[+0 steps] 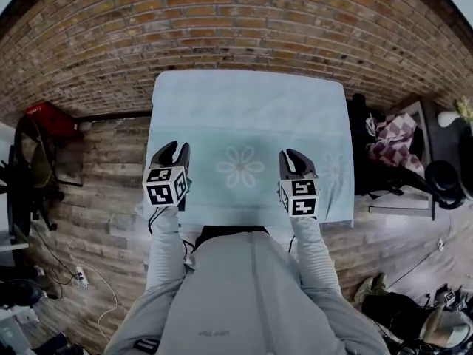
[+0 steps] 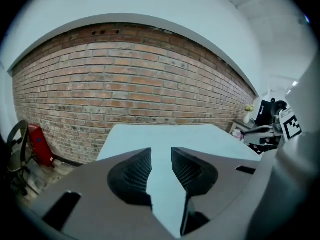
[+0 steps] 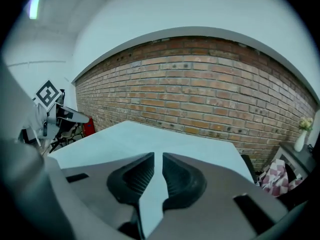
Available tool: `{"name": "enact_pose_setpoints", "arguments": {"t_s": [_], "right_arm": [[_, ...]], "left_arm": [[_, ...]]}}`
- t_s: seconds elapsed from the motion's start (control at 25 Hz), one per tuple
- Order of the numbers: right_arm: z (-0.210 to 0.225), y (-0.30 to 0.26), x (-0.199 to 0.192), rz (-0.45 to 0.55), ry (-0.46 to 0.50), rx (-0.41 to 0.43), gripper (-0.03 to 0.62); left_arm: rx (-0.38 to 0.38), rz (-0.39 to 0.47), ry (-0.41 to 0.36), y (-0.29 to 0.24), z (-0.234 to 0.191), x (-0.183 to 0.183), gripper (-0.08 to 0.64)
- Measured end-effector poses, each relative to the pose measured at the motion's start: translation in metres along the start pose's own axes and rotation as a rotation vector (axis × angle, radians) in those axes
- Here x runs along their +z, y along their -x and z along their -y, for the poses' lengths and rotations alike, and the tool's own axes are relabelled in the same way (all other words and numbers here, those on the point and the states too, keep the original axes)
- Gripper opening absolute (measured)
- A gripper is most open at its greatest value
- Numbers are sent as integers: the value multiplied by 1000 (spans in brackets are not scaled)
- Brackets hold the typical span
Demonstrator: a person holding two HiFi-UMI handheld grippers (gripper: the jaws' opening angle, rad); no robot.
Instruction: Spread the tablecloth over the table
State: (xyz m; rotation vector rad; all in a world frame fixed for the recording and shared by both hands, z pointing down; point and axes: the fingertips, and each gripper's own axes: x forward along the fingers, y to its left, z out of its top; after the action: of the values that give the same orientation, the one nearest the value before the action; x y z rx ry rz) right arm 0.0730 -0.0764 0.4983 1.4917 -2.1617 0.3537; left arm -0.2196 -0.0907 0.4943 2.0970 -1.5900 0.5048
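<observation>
Only the head view shows you the whole tablecloth (image 1: 244, 117): pale blue, lying flat over the tabletop, with a flower print (image 1: 240, 167) near its middle. Both tools hang over its near edge, well apart, one on each side of the flower.

Your left hand-held gripper (image 1: 177, 150) shows its state only in its own view: there its jaws (image 2: 161, 151) stand moderately wide, with nothing between them and the cloth (image 2: 165, 134) in sight through the gap. Your right hand-held gripper (image 1: 294, 157) has its jaws (image 3: 158, 156) at a narrow slit, also empty, above the cloth (image 3: 150, 134).

Each gripper view catches the other tool's marker cube at its edge, at the right (image 2: 291, 125) for the left one and at the left (image 3: 48, 95) for the right one.

The room has a wooden floor (image 1: 111, 168). At the left stand a dark chair (image 1: 33, 168) and a red object (image 1: 46, 117). A brick wall (image 1: 236, 21) runs behind the far edge of the cloth. At the right a checked cloth (image 1: 392, 143) lies on dark furniture. The gripper views add a white vase of flowers (image 3: 302, 136) there.
</observation>
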Motion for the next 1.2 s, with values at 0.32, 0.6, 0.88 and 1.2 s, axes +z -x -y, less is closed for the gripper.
{"name": "enact_pose_setpoints", "arguments": {"t_s": [0.32,0.6,0.88,1.2], "right_arm": [[82,53,22,129,-16,-55,60],[91,96,56,281,6,-11,61],[70,127,84,384,10,32,46],[53,138,92,447,-20,94,21]], "left_arm": [[-146,101,-107,-6,129,35,129],[-255,195,-149,21,190,64,106],[-319,242,-158,52,196,76,74],[-304,246,-153,66,174,74,28]]}}
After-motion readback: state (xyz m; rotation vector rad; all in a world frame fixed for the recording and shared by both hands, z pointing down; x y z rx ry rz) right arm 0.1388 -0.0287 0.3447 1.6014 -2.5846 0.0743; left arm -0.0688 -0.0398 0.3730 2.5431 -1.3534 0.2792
